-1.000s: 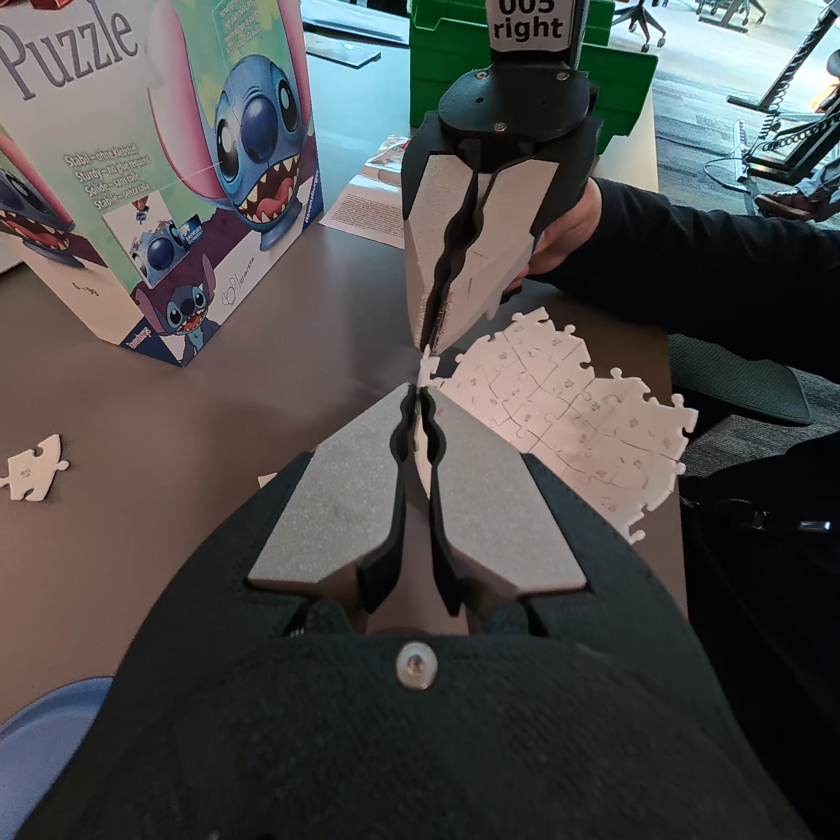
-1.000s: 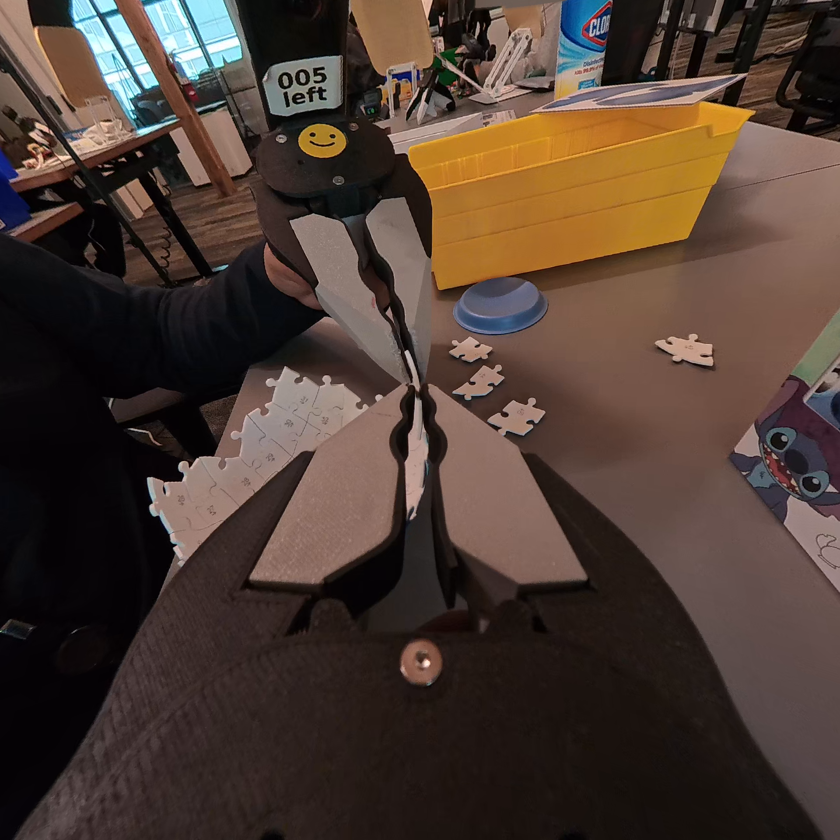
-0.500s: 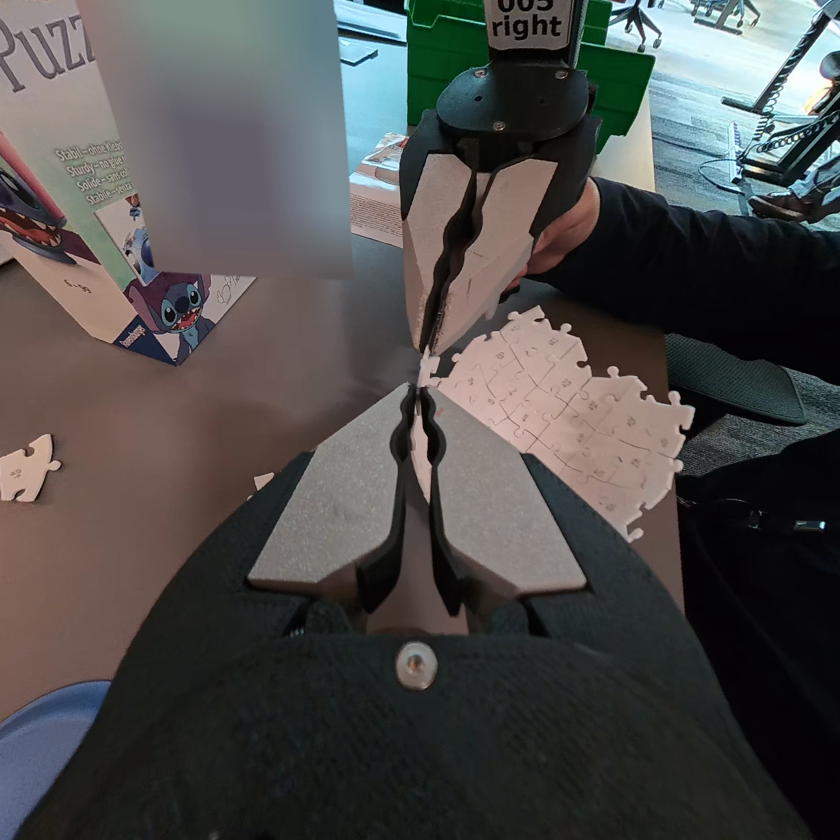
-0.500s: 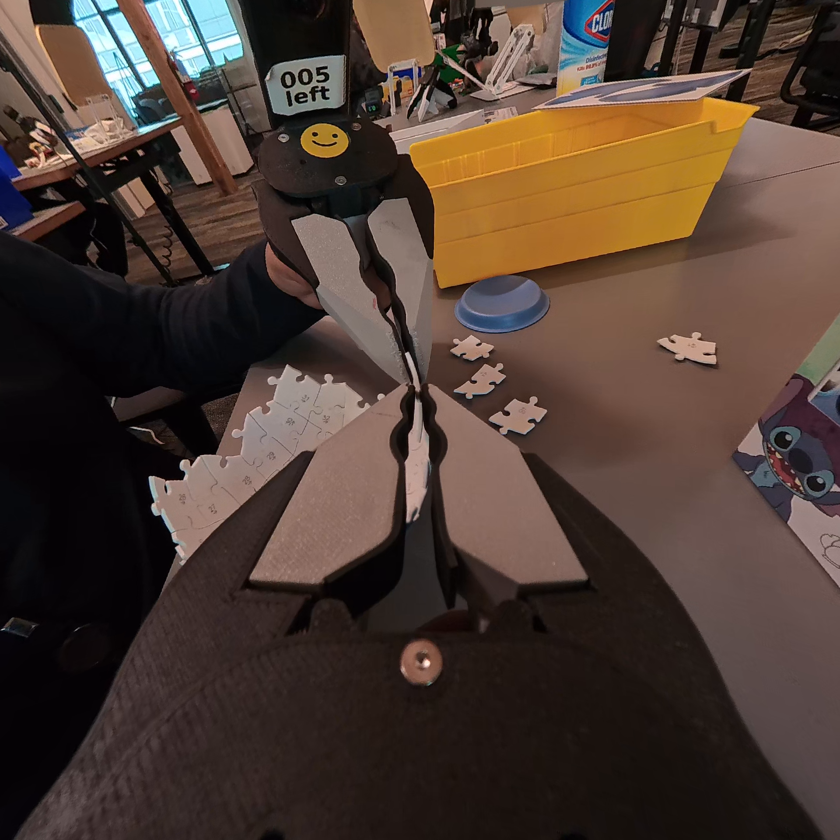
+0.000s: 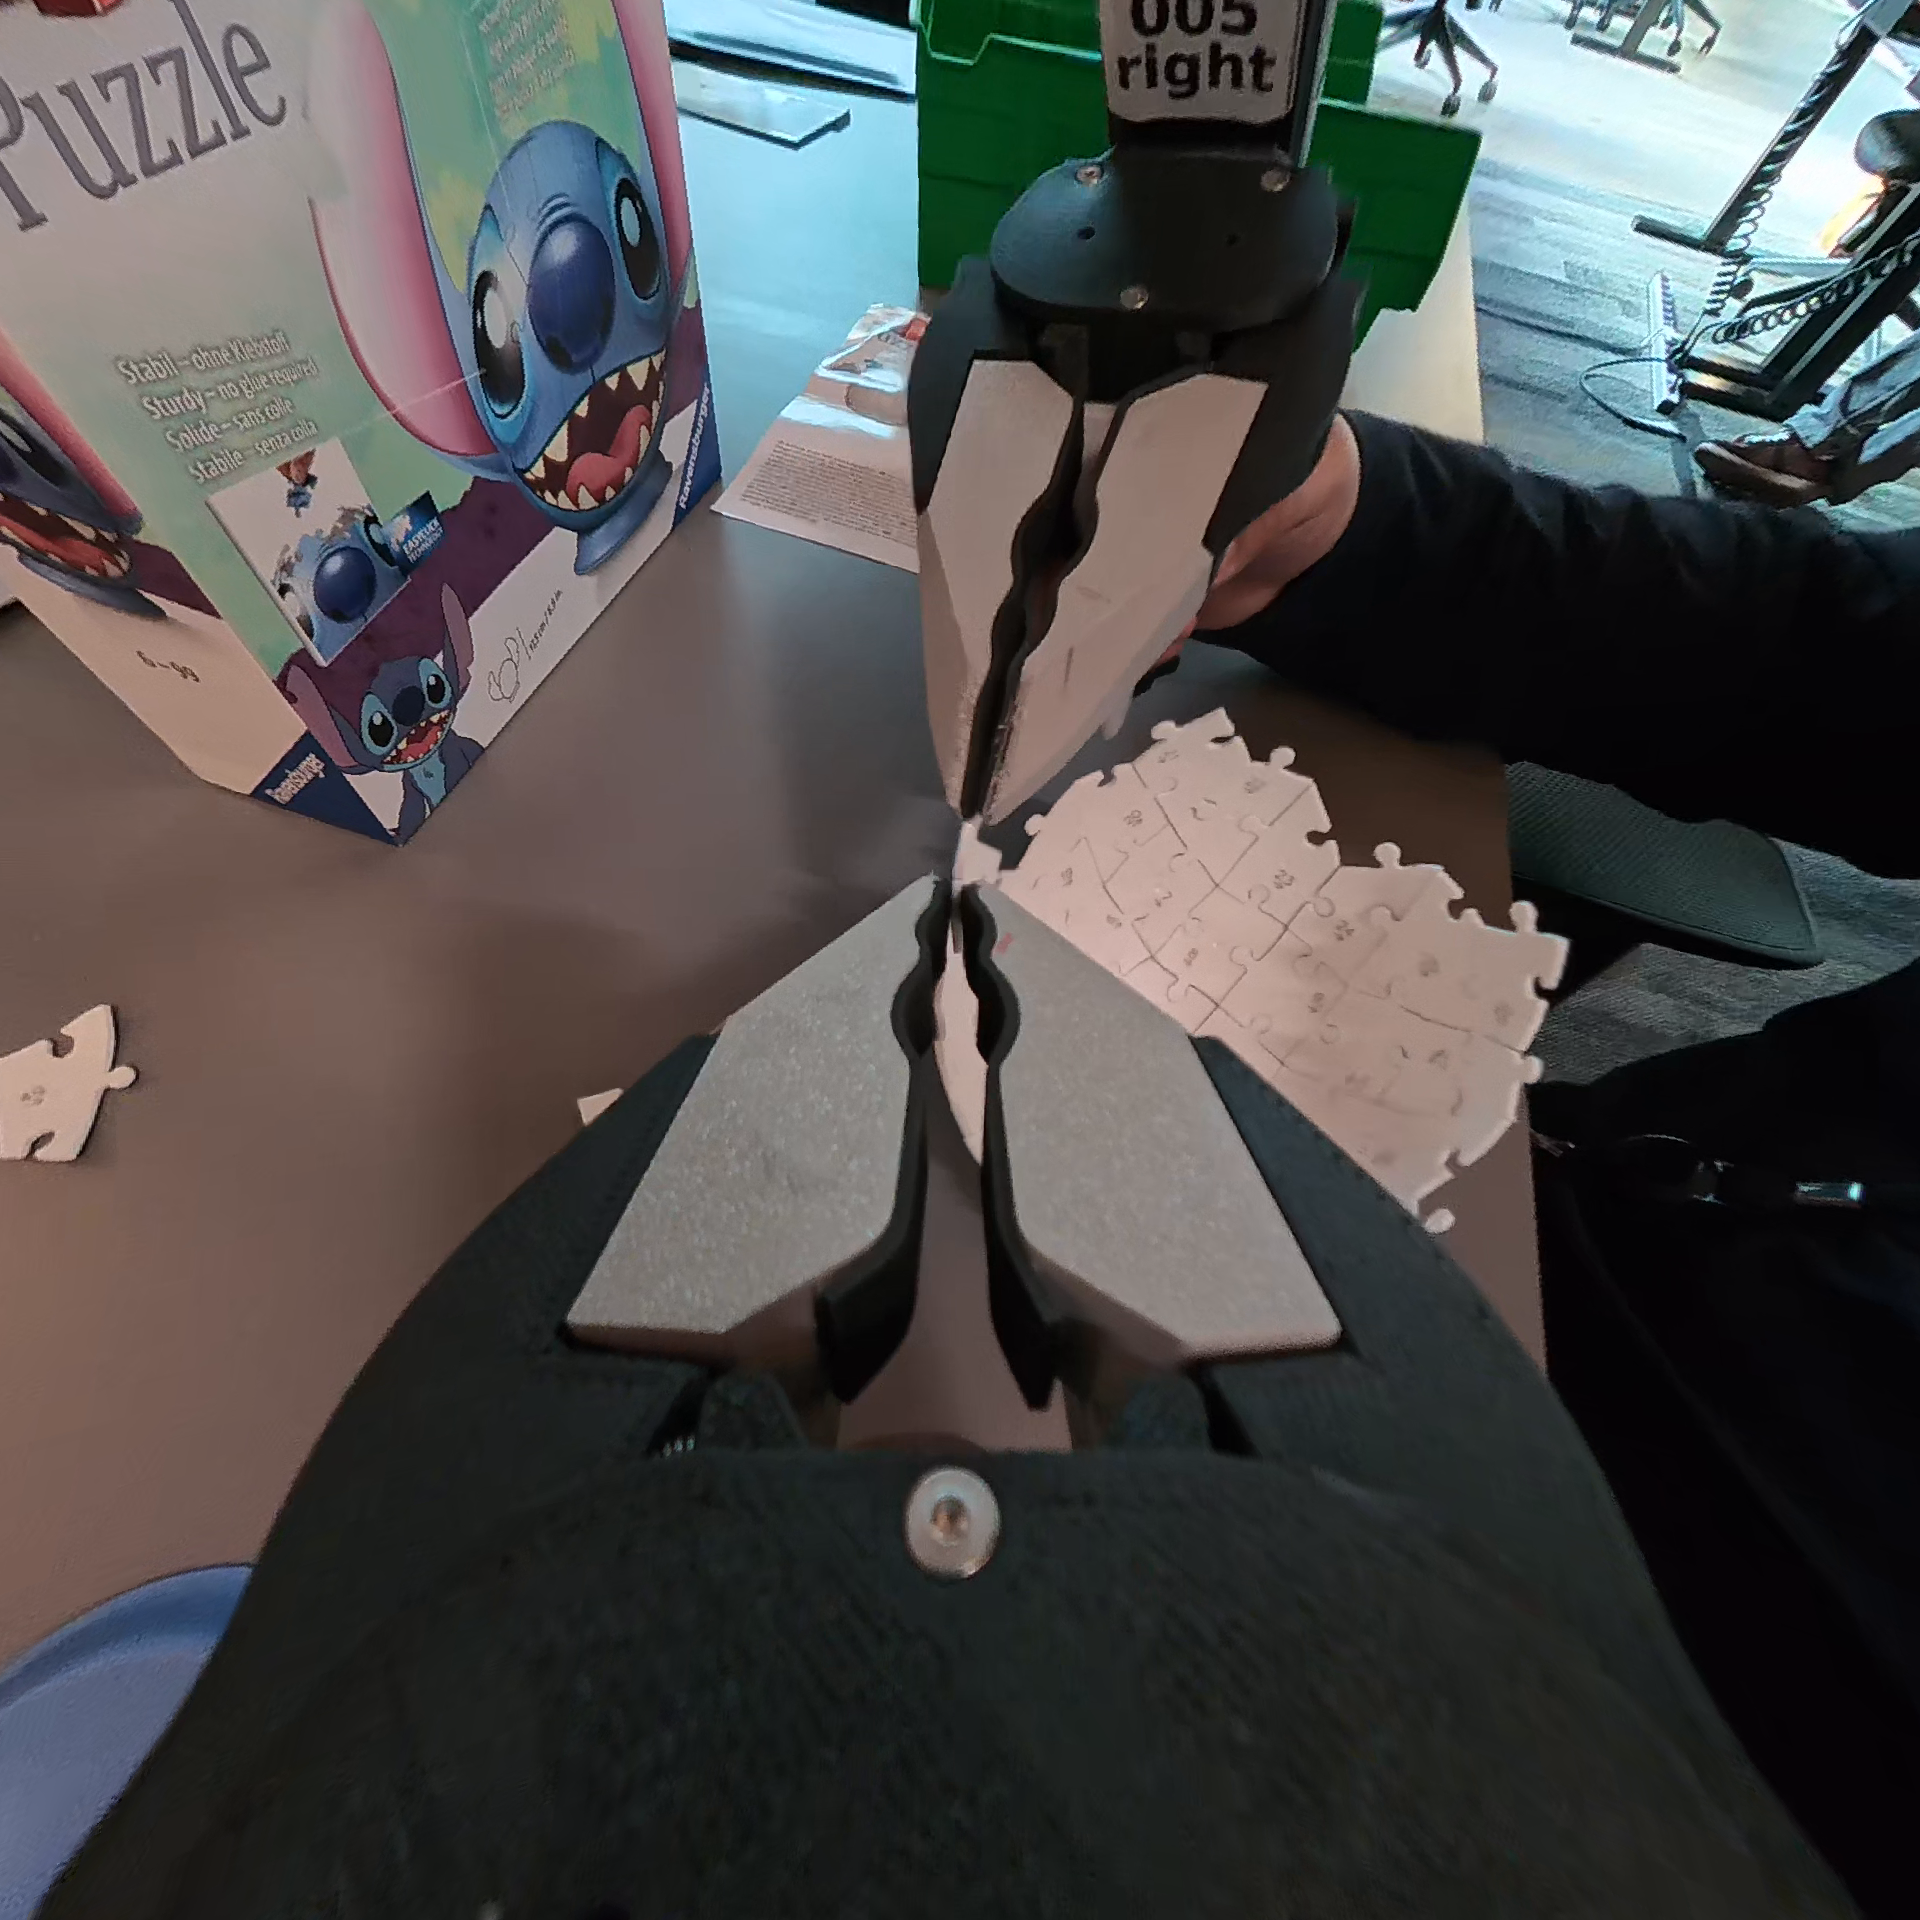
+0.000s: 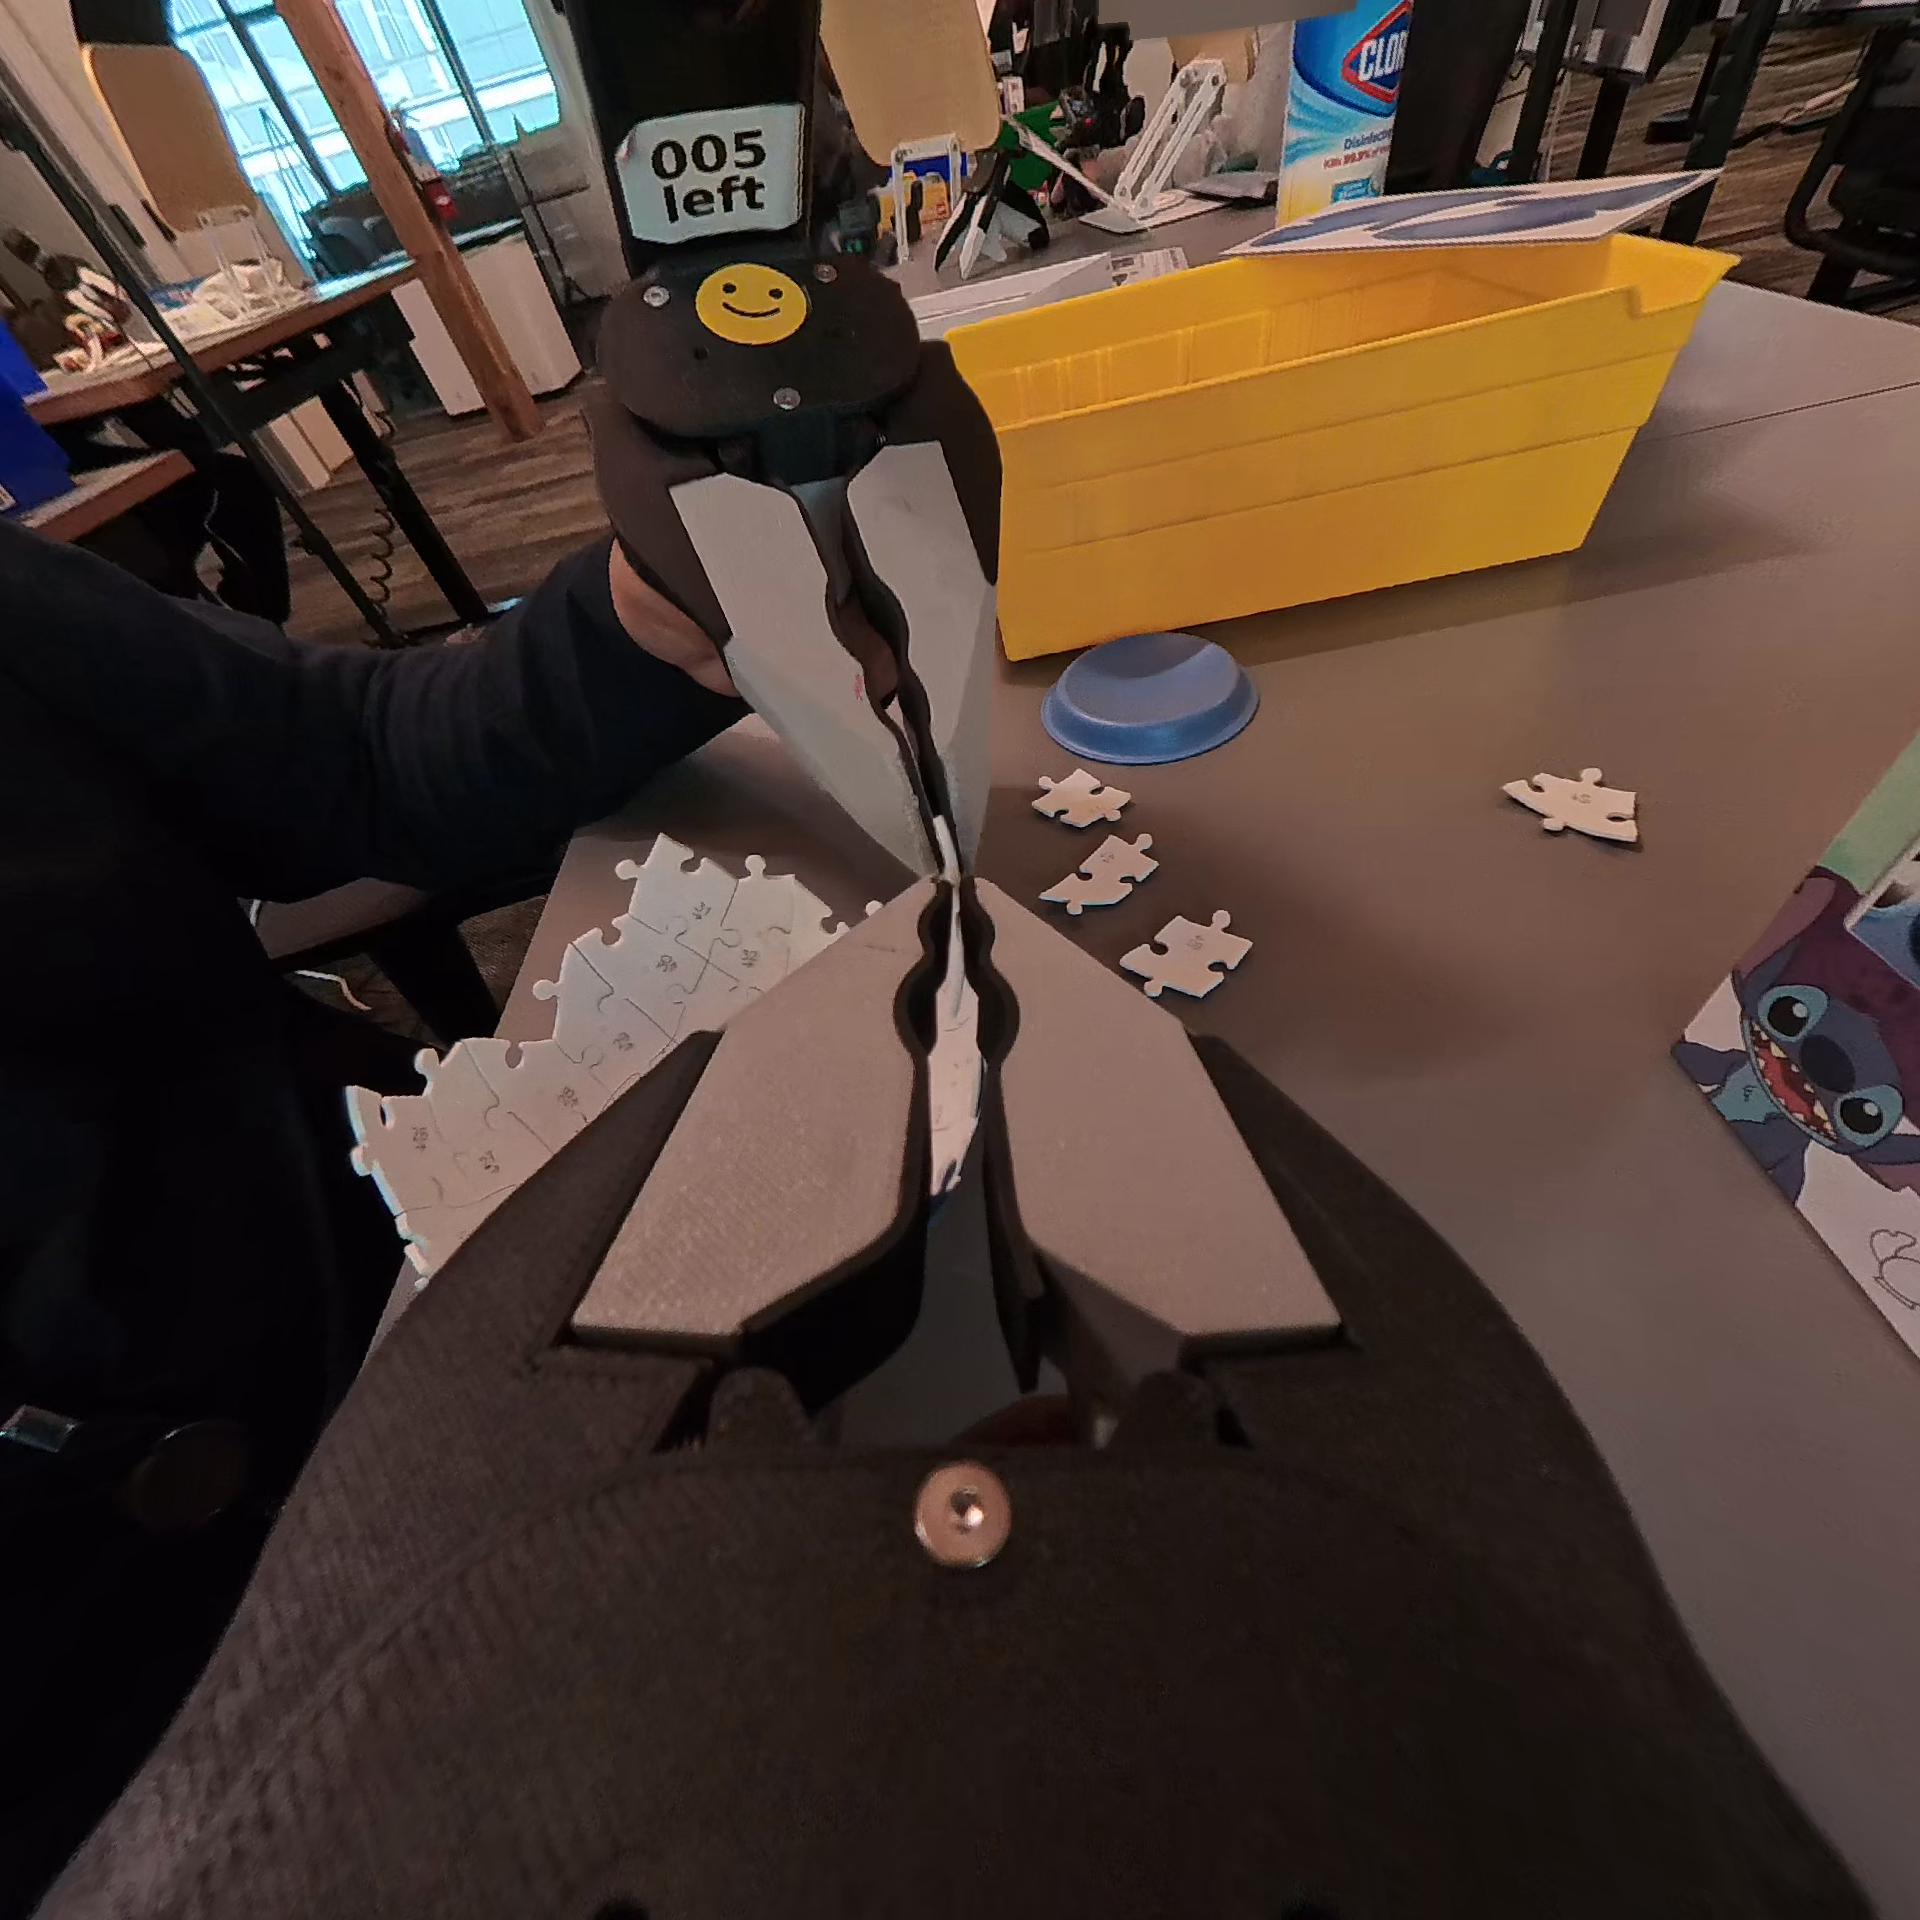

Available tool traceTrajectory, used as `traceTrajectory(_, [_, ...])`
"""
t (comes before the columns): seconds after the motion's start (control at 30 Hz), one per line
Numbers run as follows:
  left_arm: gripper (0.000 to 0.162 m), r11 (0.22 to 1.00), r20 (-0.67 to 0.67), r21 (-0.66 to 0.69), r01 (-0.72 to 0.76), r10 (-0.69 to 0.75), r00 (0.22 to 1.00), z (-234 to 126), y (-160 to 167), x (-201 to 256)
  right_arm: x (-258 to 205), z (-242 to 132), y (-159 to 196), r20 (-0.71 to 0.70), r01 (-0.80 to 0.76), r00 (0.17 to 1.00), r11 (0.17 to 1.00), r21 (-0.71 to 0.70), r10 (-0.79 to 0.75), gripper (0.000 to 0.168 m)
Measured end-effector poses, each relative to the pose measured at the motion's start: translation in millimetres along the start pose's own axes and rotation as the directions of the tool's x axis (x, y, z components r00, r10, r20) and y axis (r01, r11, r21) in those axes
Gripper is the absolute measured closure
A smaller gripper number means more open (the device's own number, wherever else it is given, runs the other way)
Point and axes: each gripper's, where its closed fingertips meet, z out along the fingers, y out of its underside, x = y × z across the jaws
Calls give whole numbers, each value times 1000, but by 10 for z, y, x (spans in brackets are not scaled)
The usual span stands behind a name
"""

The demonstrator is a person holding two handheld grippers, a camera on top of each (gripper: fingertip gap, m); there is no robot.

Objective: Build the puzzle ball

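Note:
A white curved assembled puzzle section (image 5: 1299, 966) lies at the table's near edge; it also shows in the right wrist view (image 6: 644, 966). My left gripper (image 5: 951, 894) is shut on the section's edge, with white showing between its fingers. My right gripper (image 6: 951, 894) is shut on a white puzzle piece (image 6: 951, 1039). The two grippers meet tip to tip just above the table. The right gripper (image 5: 977, 805) points down at the left one, and the left gripper (image 6: 940, 857) shows opposite. I cannot tell whether the held piece is joined to the section.
Loose white pieces (image 6: 1107, 873) lie right of the grippers, one farther off (image 6: 1574, 805) and one (image 5: 52, 1081) on the left. The puzzle box (image 5: 343, 416) stands behind. A blue round stand (image 6: 1148, 698), a yellow bin (image 6: 1320, 457), a green bin (image 5: 1039, 135) and a leaflet (image 5: 831, 478) sit beyond. The grippers are tip to tip, or close to it.
Both grippers stay shut and tip to tip. The left wrist view has swayed slightly. Nothing else has visibly moved.

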Motion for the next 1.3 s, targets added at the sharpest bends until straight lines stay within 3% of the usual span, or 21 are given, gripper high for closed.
traceTrajectory(0.33, [162,999,-32,-23,-41,40,999,3,-248,-13,29,-45,-21,1,-27,1000,999,21,27,168])
traceTrajectory(0.63, [162,998,-105,-57,-17,11,994,32,-249,-38,89,-162,-137,-8,-53,999,995,90,54,165])
traceTrajectory(0.9, [162,998,-115,-57,-30,23,993,61,-230,-4,43,-59,-67,3,-29,1000,998,48,28,168])
traceTrajectory(1.3, [162,999,-102,23,39,-36,994,-112,-267,-114,123,-73,-84,-5,-90,996,992,91,91,168])
